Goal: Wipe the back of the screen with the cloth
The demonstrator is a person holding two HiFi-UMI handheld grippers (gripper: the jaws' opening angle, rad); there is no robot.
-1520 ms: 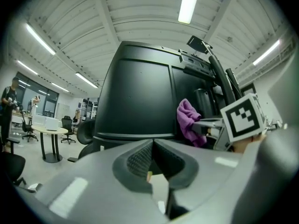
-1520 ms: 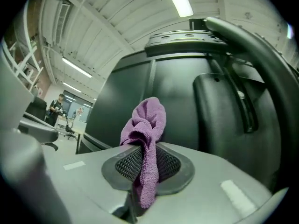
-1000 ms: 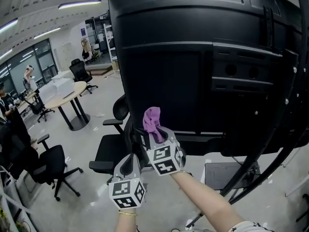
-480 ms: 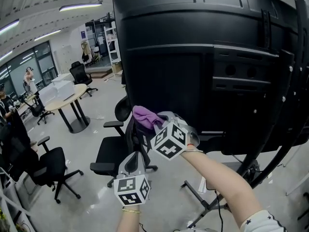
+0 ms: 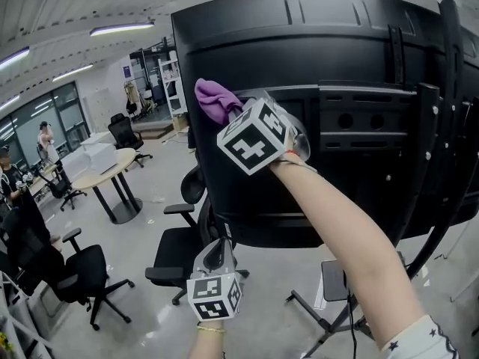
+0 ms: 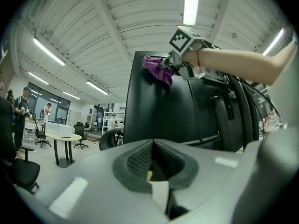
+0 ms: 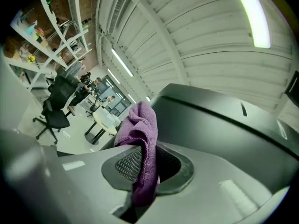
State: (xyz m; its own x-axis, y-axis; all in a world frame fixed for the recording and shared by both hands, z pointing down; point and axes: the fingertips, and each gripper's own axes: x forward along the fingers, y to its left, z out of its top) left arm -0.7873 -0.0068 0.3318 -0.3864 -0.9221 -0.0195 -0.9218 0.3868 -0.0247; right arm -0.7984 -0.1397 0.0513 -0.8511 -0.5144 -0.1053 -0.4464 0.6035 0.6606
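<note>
The large black back of the screen fills the upper right of the head view on a wheeled stand. My right gripper is raised to its upper left area, shut on a purple cloth that presses against the panel near its left edge. In the right gripper view the cloth hangs from the shut jaws with the screen back just beyond. My left gripper hangs low below the screen, shut with nothing in it. The left gripper view shows the cloth up on the screen.
A black office chair stands under the screen's left edge and another chair at the lower left. A round table with white boxes is farther left. The stand's legs spread over the grey floor. People stand far off at the left.
My right gripper has risen with the cloth from the screen's lower left edge up to its upper left area. The left gripper has stayed low, almost unmoved.
</note>
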